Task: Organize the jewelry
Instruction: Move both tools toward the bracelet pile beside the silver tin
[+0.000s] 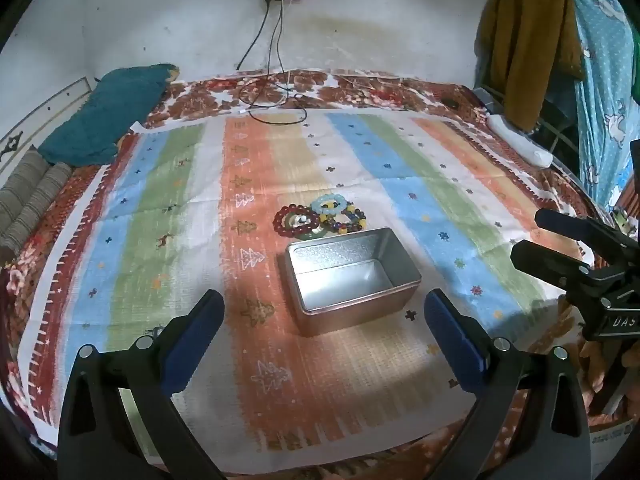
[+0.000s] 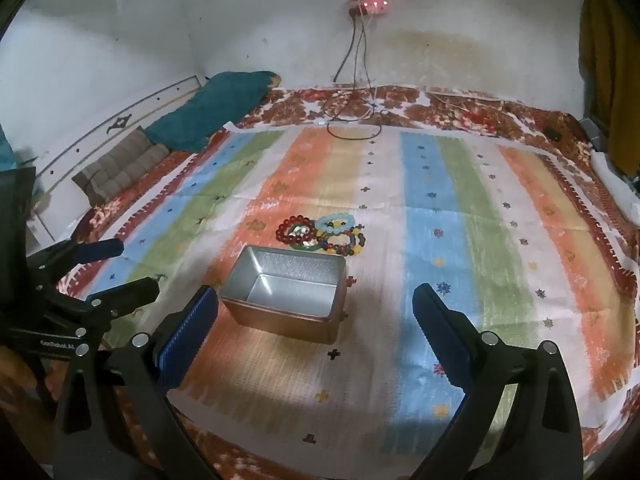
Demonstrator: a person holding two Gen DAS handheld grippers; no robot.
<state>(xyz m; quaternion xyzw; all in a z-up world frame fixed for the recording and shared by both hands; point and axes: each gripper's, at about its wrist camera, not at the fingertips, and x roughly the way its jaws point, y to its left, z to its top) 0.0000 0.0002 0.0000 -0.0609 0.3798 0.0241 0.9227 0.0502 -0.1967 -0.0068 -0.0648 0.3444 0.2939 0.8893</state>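
Note:
An open, empty silver tin box (image 1: 352,276) (image 2: 286,290) sits on a striped cloth. Just behind it lies a pile of beaded bracelets (image 1: 320,218) (image 2: 322,234): a dark red one (image 1: 286,220), a pale blue one (image 1: 330,203) and a multicoloured one (image 1: 354,220). My left gripper (image 1: 324,340) is open and empty, held above the cloth in front of the tin. My right gripper (image 2: 316,340) is open and empty, also in front of the tin. Each gripper shows in the other's view, the right one (image 1: 560,248) and the left one (image 2: 116,268).
The striped cloth (image 1: 160,240) covers a floral bedspread (image 1: 360,88). A teal pillow (image 1: 108,112) and a folded grey blanket (image 1: 32,196) lie at the far left. Cables (image 1: 276,100) hang from a wall socket onto the bed. Clothes (image 1: 532,40) hang at the right.

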